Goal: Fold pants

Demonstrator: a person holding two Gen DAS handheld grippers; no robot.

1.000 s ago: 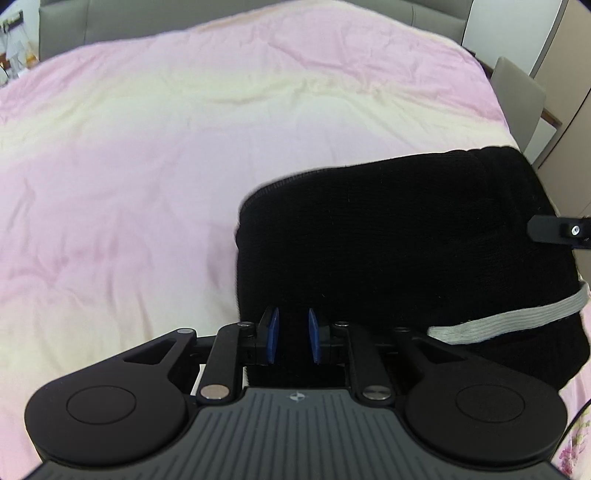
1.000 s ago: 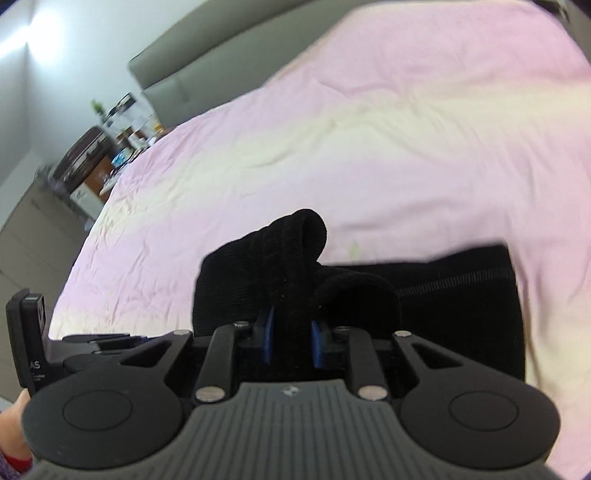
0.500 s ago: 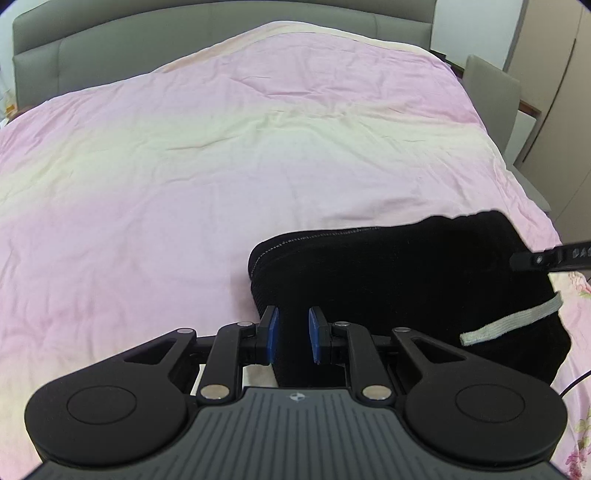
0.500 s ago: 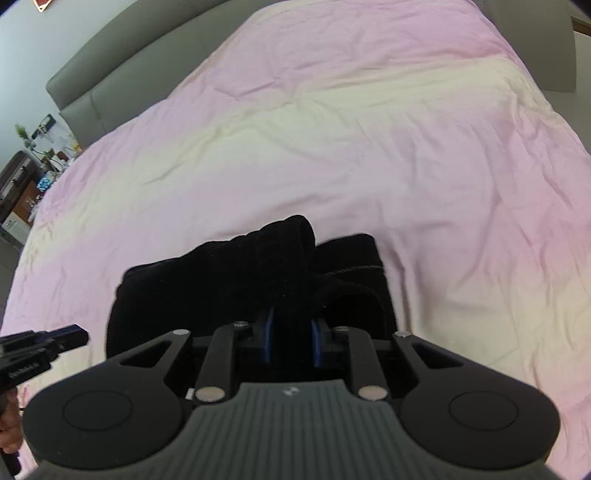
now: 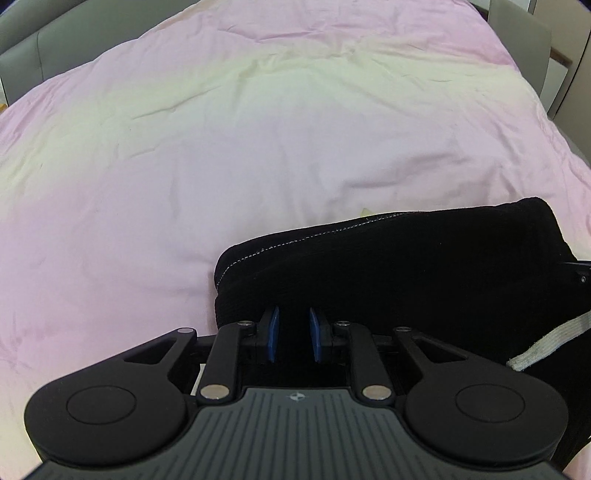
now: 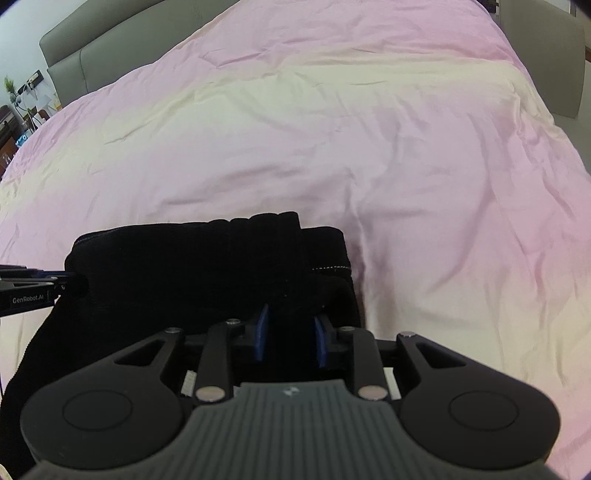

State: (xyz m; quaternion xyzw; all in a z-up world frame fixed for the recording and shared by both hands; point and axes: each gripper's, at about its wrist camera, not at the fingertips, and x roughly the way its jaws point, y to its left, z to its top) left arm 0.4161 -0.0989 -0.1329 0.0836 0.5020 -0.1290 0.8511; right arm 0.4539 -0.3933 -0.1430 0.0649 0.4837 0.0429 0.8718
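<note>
The black pants (image 5: 406,266) lie in a folded bundle on the pink and cream bedcover (image 5: 221,129), with a white waistband strip (image 5: 546,343) at the right. My left gripper (image 5: 293,334) is shut on the near left edge of the pants. My right gripper (image 6: 290,332) holds the near right part of the same pants (image 6: 207,266) between its blue pads, with cloth bunched between the pads. The left gripper's finger shows at the left edge of the right wrist view (image 6: 44,286).
The bedcover (image 6: 332,129) stretches far ahead and to both sides. A grey headboard (image 6: 110,48) stands at the back. A grey chair (image 5: 521,33) stands by the bed's right edge. A cluttered side table (image 6: 14,110) sits at far left.
Both grippers have carried the pants lower onto the bedcover. The raised fold in the right gripper has flattened down. The bundle now lies flatter.
</note>
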